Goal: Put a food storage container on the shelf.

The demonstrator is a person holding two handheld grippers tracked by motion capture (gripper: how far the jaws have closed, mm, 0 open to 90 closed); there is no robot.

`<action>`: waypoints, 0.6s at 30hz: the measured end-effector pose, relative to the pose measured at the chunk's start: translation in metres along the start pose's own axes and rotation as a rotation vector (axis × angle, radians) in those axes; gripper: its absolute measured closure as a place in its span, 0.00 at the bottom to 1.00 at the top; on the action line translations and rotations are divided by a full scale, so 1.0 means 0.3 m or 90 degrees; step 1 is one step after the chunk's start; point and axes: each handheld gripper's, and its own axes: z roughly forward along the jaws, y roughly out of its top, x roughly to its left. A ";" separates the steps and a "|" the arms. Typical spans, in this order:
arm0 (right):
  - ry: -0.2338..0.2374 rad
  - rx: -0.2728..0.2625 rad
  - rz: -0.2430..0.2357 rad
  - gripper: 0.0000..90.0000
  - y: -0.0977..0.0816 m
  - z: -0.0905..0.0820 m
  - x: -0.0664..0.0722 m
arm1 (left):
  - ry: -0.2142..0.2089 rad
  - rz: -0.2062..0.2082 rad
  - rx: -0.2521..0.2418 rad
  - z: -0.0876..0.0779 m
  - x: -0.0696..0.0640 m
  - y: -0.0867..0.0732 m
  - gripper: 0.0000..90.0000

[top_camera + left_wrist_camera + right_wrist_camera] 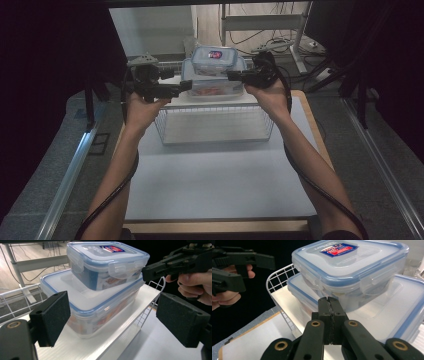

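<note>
Two clear lidded containers are stacked on a white-topped wire rack (215, 102). The small container (214, 59) (107, 262) (352, 267), with a red and blue label, sits on the large container (212, 87) (92, 307) (392, 305). From the left side, my left gripper (184, 86) (112, 320) stands open, its pads (53, 317) wide apart in front of the large container's corner and not touching it. My right gripper (234, 76) (331, 312) (170, 263) is shut on nothing, and its tip rests by the small container's side clip, just above the large lid.
The rack's wire basket (215, 125) stands on a pale mat (215, 180) over a wooden board. Its curved wire end (278, 277) rises at the shelf's edge. Table legs and cables (260, 35) lie behind, and dark curtains hang at both sides.
</note>
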 end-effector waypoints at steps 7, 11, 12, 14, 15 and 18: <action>-0.015 0.000 0.013 0.99 0.004 -0.005 -0.025 | -0.001 0.002 0.003 0.001 -0.003 -0.013 0.13; -0.014 -0.002 0.028 0.99 0.001 -0.004 -0.045 | -0.001 0.002 0.006 0.010 -0.004 -0.018 0.13; -0.018 -0.003 0.029 0.99 0.001 -0.004 -0.049 | -0.002 0.002 0.006 0.011 -0.004 -0.018 0.13; -0.022 -0.004 0.031 0.99 0.000 -0.004 -0.055 | -0.002 0.004 0.007 0.014 -0.006 -0.019 0.13; -0.022 -0.009 0.032 0.99 -0.002 -0.006 -0.055 | -0.002 0.005 0.007 0.013 -0.007 -0.021 0.13; -0.019 -0.018 0.021 0.98 -0.009 -0.015 -0.046 | -0.002 0.011 0.010 0.011 -0.015 -0.028 0.13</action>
